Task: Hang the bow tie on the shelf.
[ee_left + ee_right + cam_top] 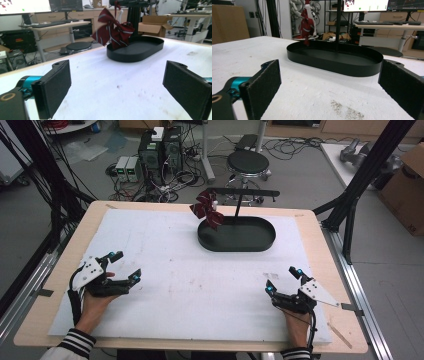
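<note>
A black oval tray (260,240) stands at the far middle of the white table cover, with a thin black post (238,205) rising from it to a crossbar. A dark red striped bow tie (207,209) hangs at the tray's left end; it is also the bow tie (112,27) in the left gripper view and the bow tie (307,27) in the right gripper view. My left gripper (125,266) rests open near the left front, nothing between its jaws. My right gripper (283,280) rests open near the right front, likewise holding nothing. Both point toward the tray (140,48) (337,58).
The white cover (170,285) lies on a wooden table (320,220). Black frame posts (370,165) stand at both sides. Behind the table are a stool (248,164), computers (160,150) and floor cables. A dark stain (347,111) marks the cover ahead of the right gripper.
</note>
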`<state>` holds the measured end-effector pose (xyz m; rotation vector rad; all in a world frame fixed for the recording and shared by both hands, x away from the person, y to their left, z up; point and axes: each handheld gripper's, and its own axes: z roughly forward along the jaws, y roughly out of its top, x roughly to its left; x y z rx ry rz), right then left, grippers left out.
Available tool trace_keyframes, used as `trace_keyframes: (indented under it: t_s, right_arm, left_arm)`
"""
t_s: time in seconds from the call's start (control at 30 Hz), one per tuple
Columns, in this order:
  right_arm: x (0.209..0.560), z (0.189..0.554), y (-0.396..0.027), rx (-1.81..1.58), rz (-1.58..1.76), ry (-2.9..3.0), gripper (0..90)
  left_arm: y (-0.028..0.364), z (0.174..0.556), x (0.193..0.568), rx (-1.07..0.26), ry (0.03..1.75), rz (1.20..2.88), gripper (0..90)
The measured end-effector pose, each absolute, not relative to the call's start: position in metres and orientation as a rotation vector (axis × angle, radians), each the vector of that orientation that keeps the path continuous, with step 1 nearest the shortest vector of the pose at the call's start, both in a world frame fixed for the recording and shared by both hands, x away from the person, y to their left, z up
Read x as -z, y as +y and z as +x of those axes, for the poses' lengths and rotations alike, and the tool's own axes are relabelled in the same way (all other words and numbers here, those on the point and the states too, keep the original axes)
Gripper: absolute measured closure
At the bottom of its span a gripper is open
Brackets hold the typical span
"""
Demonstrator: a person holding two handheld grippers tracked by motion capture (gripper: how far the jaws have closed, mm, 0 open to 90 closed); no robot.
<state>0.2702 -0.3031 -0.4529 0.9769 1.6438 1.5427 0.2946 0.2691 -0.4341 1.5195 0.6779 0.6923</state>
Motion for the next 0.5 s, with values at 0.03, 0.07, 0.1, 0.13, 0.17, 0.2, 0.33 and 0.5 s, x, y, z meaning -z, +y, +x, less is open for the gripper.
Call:
trace_keyframes:
  t_s: [0.03, 0.07, 0.1, 0.13, 0.17, 0.2, 0.33, 0.5]
  right_arm:
    - [0.453, 0.27, -0.303, -1.543, 0.977, 1.643, 3.6]
    - [0.453, 0.27, -0.303, -1.542, 0.971, 1.644, 3.6]
    - [0.453, 0.27, -0.303, -1.54, 0.971, 1.643, 3.6]
    - [0.453, 0.27, -0.303, -1.54, 0.97, 1.643, 3.6]
    - [0.453, 0.27, -0.303, -1.539, 0.971, 1.643, 3.6]
    - [0.453, 0.27, -0.303, -1.54, 0.972, 1.642, 3.6]
    - [0.453, 0.27, -0.303, -1.542, 0.976, 1.64, 3.5]
    - [0.453, 0.27, -0.303, -1.54, 0.973, 1.635, 3.6]
  left_arm:
    - [0.271, 0.293, 0.437, -0.696, 0.683, 1.515, 8.5]
    - [0.272, 0.291, 0.44, -0.705, 0.684, 1.504, 8.5]
    - [0.273, 0.289, 0.443, -0.709, 0.689, 1.493, 8.5]
    - [0.274, 0.288, 0.446, -0.711, 0.691, 1.486, 8.5]
    - [0.275, 0.287, 0.449, -0.717, 0.701, 1.477, 8.5]
    - [0.276, 0.286, 0.451, -0.727, 0.709, 1.467, 8.5]
    - [0.277, 0.285, 0.454, -0.743, 0.722, 1.44, 8.5]
    - [0.279, 0.286, 0.454, -0.737, 0.748, 1.42, 8.5]
